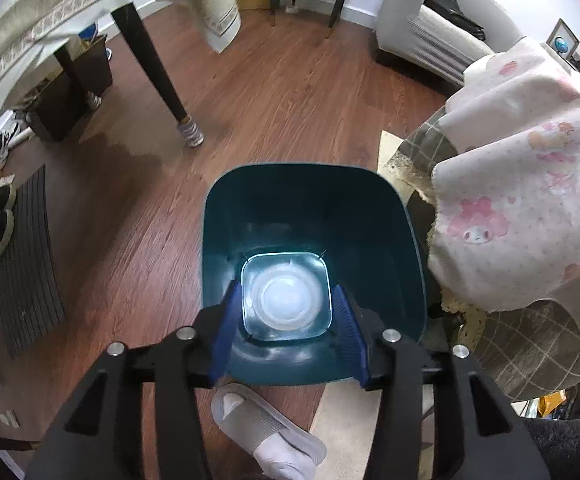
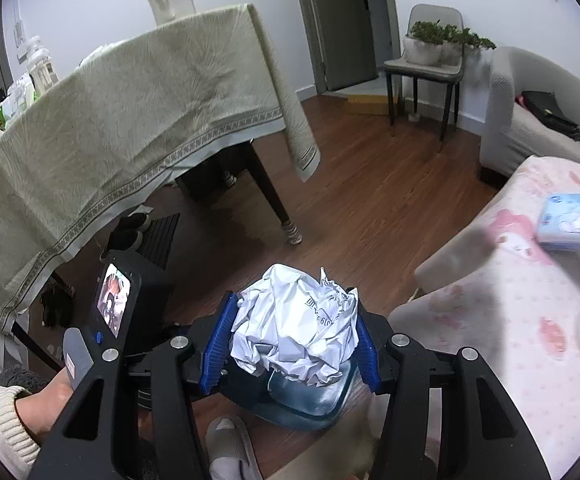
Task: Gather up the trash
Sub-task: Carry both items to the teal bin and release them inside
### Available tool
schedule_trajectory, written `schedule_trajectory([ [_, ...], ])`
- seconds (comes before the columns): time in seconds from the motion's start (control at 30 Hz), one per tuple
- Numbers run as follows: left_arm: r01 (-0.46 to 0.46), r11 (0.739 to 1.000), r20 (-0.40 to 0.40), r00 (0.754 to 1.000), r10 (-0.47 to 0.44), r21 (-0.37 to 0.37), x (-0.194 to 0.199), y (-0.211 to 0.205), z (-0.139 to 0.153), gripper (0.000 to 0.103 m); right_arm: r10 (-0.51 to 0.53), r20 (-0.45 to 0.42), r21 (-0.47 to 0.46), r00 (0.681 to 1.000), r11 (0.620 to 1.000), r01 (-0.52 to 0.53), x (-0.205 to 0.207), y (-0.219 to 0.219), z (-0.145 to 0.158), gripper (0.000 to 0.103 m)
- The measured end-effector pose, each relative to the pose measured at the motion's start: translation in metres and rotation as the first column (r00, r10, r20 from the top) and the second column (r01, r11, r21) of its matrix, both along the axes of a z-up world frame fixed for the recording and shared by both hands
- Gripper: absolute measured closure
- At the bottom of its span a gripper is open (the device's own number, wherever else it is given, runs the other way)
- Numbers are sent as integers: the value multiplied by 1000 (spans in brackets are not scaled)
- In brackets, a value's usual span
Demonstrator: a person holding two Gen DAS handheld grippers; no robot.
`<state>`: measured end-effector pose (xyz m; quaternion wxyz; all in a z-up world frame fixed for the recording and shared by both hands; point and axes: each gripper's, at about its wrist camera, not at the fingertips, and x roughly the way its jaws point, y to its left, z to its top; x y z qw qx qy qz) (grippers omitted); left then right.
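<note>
In the left wrist view my left gripper (image 1: pixel 286 292) points down into a teal trash bin (image 1: pixel 370 216) on the wood floor. Its blue pads (image 1: pixel 225 332) stand apart at either side, touching nothing. A round, clear plastic lid or cup (image 1: pixel 285 300) lies on the bin's bottom. In the right wrist view my right gripper (image 2: pixel 294 320) is shut on a crumpled ball of white paper (image 2: pixel 294 332). It is held just above the bin (image 2: pixel 310 404), whose rim shows below the paper. The left gripper's body with its small screen (image 2: pixel 115 300) is to the left, held by a hand (image 2: pixel 45 404).
A low table under a pink patterned cloth (image 1: pixel 522 184) stands right of the bin, with a tissue pack (image 2: pixel 574 220) on it. A dining table with a green cloth (image 2: pixel 109 128) and dark leg (image 1: pixel 149 72) is to the left. A slippered foot (image 1: pixel 265 436) is near the bin.
</note>
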<state>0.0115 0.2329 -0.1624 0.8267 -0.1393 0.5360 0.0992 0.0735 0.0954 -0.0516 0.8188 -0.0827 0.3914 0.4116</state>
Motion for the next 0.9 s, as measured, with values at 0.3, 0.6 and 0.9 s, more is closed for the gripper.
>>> schedule_trajectory([
  [0.3,0,1000,43,999,0,-3,-16,13,11,53,-2,-60,-44,998,999,0,5,25,-26,48],
  [0.6,-13,1000,119,993,14,-4,-33,26,36,71,-6,-105,-112,994,994,-6,6,53,-57,49],
  [0.9,-27,1000,201,979,24,11,-47,35,69,80,-20,-154,-192,988,981,-10,7,72,-91,48],
])
